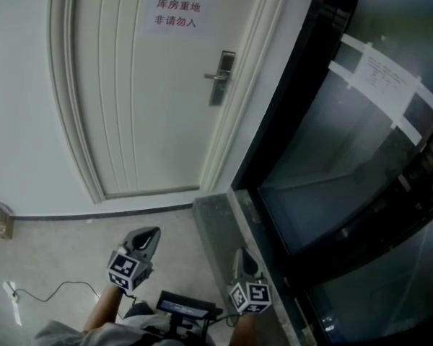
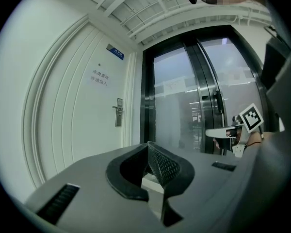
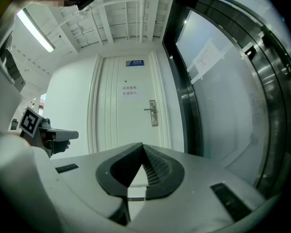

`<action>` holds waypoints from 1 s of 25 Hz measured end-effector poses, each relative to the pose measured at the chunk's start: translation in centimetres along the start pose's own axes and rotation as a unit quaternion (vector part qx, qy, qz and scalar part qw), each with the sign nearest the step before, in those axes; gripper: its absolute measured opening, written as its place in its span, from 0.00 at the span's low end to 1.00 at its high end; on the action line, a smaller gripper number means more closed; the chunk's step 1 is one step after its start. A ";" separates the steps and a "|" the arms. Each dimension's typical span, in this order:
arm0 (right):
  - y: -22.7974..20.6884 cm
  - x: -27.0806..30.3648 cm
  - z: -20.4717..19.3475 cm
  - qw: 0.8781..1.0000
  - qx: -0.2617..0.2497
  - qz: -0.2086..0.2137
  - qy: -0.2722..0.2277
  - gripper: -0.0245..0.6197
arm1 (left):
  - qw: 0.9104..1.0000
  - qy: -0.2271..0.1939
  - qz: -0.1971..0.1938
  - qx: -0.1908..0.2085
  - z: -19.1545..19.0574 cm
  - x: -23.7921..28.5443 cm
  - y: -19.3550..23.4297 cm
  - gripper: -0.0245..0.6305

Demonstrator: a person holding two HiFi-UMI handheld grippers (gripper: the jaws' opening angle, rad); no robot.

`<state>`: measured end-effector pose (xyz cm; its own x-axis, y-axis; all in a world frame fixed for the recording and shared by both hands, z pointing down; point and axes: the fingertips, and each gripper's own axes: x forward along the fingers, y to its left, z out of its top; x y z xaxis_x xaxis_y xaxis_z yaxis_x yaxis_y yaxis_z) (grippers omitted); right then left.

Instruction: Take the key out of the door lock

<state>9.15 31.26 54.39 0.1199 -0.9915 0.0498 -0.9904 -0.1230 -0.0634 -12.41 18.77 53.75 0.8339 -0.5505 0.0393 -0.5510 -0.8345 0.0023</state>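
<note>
A white panelled door [image 1: 148, 92] stands ahead with a metal lock plate and lever handle [image 1: 221, 76] on its right side. The lock [image 3: 153, 112] also shows far off in the right gripper view and in the left gripper view [image 2: 119, 111]; any key in it is too small to make out. My left gripper [image 1: 149, 238] is held low, well short of the door, its jaws shut with nothing between them. My right gripper [image 1: 243, 256] sits beside it to the right, also shut and empty. Both point toward the door.
A paper sign [image 1: 176, 14] with printed characters hangs on the door. Dark glass doors [image 1: 361, 164] with a taped notice stand to the right. A cable [image 1: 50, 293] lies on the floor at the left, near a small box [image 1: 0, 219] by the wall.
</note>
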 end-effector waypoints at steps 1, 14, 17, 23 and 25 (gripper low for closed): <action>-0.3 0.0 -0.1 1.000 0.002 0.002 0.000 0.05 | 1.000 0.000 0.001 0.001 -0.1 0.2 -0.3 0.05; -2.8 3.0 -1.0 1.000 0.002 0.025 0.007 0.05 | 1.000 0.006 0.010 0.005 -0.2 4.1 -0.8 0.05; -3.6 4.9 -1.0 1.000 -0.001 0.024 0.007 0.05 | 1.000 0.005 0.009 0.005 -0.2 5.9 0.2 0.05; -4.7 10.2 -0.4 1.000 -0.006 0.018 0.011 0.05 | 1.000 0.005 0.008 0.002 -0.3 10.3 3.6 0.05; -4.9 12.3 -0.1 1.000 -0.007 0.020 0.008 0.05 | 1.000 0.002 0.003 0.002 0.1 12.0 4.8 0.05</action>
<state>15.49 19.72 55.45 0.0788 -0.9949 0.0636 -0.9953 -0.0821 -0.0516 -5.01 8.12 54.13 0.8302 -0.5559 0.0425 -0.5563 -0.8310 -0.0016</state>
